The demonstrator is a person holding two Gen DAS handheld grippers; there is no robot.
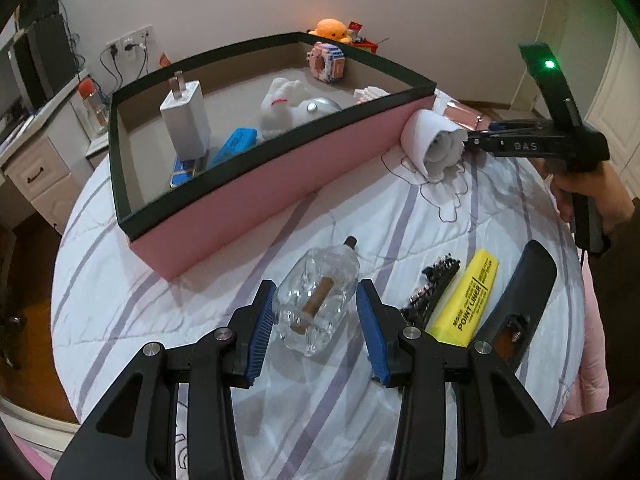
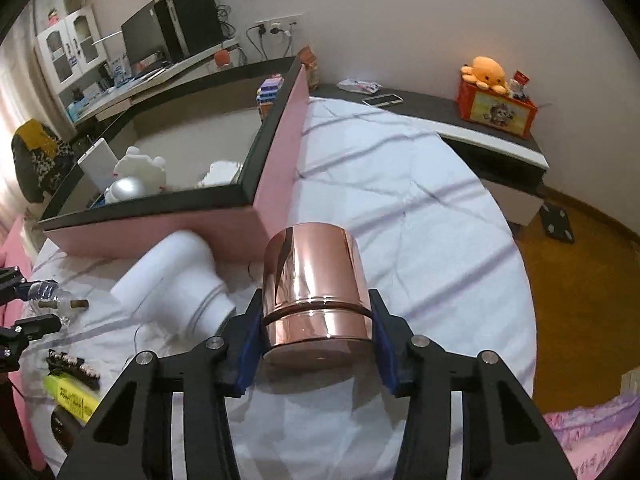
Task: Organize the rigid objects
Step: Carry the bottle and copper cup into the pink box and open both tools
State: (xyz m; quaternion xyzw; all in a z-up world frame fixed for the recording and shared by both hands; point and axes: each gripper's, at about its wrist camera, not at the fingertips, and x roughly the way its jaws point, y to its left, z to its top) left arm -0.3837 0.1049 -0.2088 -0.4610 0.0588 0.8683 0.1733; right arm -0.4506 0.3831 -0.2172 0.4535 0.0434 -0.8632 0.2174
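Observation:
In the left wrist view my left gripper (image 1: 318, 320) is shut on a clear bottle (image 1: 316, 300) with a brown stick inside, over the striped white bedsheet. The right wrist view shows my right gripper (image 2: 316, 344) with its blue pads against both sides of a shiny copper tin (image 2: 316, 292) lying on the sheet. A white rounded appliance (image 2: 176, 284) lies just left of the tin, beside the corner of the pink box (image 2: 280, 152). That box (image 1: 280, 168) has a dark rim and holds a white charger (image 1: 186, 120), a blue case (image 1: 236, 144) and a white plush (image 1: 284, 108).
A yellow highlighter (image 1: 468, 300), a black studded clip (image 1: 432, 288) and a long black piece (image 1: 516, 300) lie right of the bottle. A low shelf (image 2: 500, 144) with a red box and orange plush borders the bed. A desk (image 1: 36, 172) stands left; wooden floor (image 2: 580, 280) lies right.

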